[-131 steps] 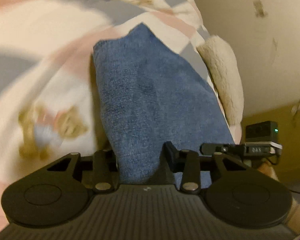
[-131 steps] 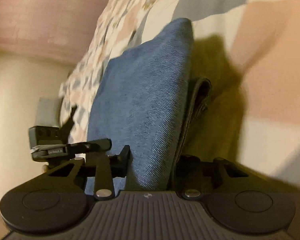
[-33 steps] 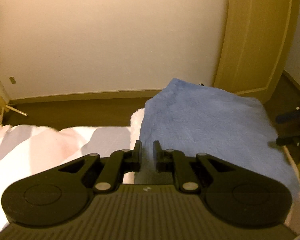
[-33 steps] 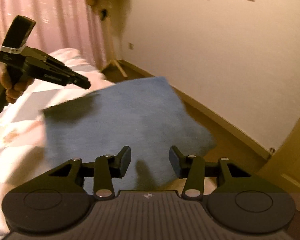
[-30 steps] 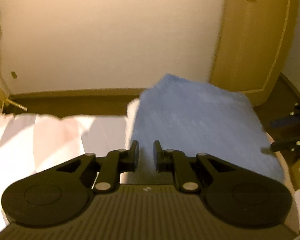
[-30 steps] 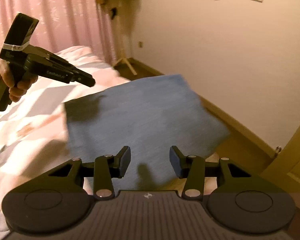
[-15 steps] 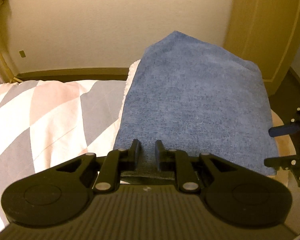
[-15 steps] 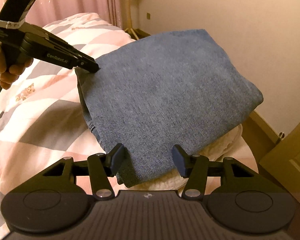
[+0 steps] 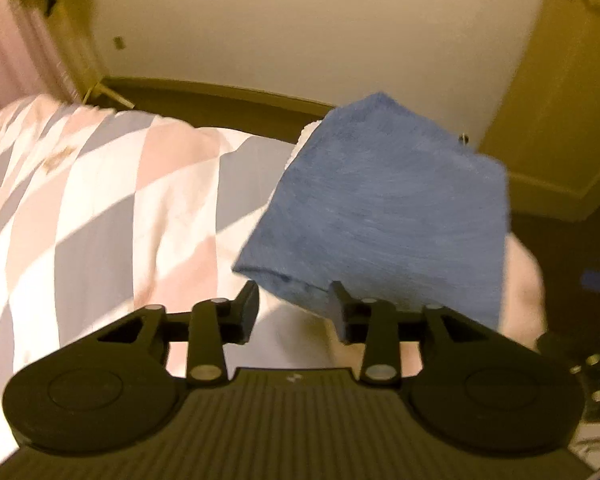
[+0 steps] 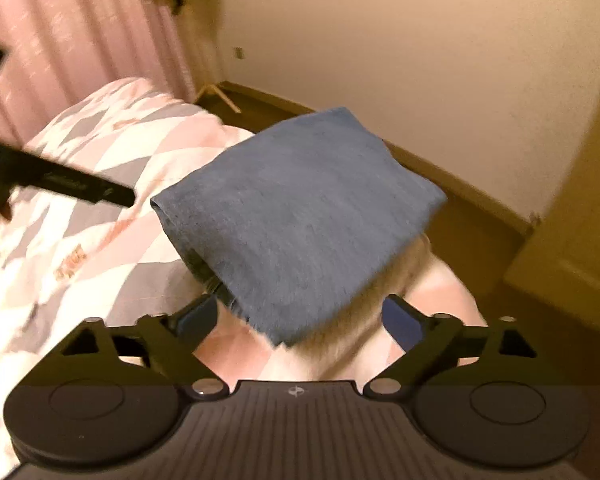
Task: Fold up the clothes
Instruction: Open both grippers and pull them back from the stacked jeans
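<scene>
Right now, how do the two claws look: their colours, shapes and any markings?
Both are matte black plastic. The left claw has a ribbed body, two round discs, silver rivets and short blocky fingers. The right claw is built alike, with a small logo on its ribbed body; its finger pads look blue.

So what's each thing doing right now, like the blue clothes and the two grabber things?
Blue garment: folded, lying on a fluffy cream item at the bed's corner, not gripped.
Left hand-held gripper: open, empty, just short of the garment's near edge.
Right hand-held gripper: open wide, empty.
Patterned bedspread: spread over the bed.
</scene>
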The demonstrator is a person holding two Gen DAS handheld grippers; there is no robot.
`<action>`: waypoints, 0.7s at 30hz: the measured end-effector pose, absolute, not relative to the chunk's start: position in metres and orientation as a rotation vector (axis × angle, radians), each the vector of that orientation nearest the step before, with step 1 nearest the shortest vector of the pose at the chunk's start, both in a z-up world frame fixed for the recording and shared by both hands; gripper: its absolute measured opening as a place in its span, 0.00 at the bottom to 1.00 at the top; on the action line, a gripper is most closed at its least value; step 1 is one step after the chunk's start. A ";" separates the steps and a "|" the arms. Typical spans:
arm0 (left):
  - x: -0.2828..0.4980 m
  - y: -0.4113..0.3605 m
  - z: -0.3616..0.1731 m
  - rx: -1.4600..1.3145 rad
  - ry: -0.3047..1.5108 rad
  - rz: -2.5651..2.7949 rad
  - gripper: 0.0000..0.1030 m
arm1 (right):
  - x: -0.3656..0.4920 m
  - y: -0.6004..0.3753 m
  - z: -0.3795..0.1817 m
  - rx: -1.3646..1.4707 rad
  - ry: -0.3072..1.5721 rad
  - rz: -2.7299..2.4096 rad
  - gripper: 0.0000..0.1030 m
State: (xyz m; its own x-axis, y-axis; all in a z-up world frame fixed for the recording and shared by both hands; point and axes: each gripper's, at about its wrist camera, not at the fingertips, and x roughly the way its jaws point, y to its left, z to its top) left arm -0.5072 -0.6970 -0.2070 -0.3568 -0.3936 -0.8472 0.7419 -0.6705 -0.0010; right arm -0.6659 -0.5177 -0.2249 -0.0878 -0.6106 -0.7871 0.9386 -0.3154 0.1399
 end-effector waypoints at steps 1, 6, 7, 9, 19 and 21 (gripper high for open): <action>-0.504 -0.688 -0.199 1.133 0.516 -2.057 0.42 | -0.666 -0.512 -0.219 0.965 0.470 -1.689 0.93; -0.487 -0.644 -0.161 1.100 0.523 -2.006 0.64 | -0.661 -0.487 -0.189 1.027 0.408 -1.739 0.98; -0.486 -0.638 -0.154 1.098 0.518 -1.994 0.64 | -0.659 -0.483 -0.183 1.031 0.411 -1.749 0.98; -0.478 -0.624 -0.141 1.088 0.517 -1.975 0.69 | -0.654 -0.476 -0.172 1.038 0.414 -1.770 0.98; -0.437 -0.573 -0.102 1.013 0.526 -1.915 0.92 | -0.630 -0.436 -0.126 1.028 0.388 -1.849 0.98; -0.430 -0.564 -0.097 0.997 0.533 -1.923 0.92 | -0.624 -0.428 -0.119 1.021 0.385 -1.875 1.00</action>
State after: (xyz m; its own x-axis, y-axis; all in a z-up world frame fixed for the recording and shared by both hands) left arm -0.4303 -0.5644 -0.0972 -0.2912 -0.5085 -0.8103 0.8532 -0.5212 0.0204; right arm -0.6242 -0.4276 -0.1192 -0.2174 -0.5835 -0.7825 0.8448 -0.5140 0.1486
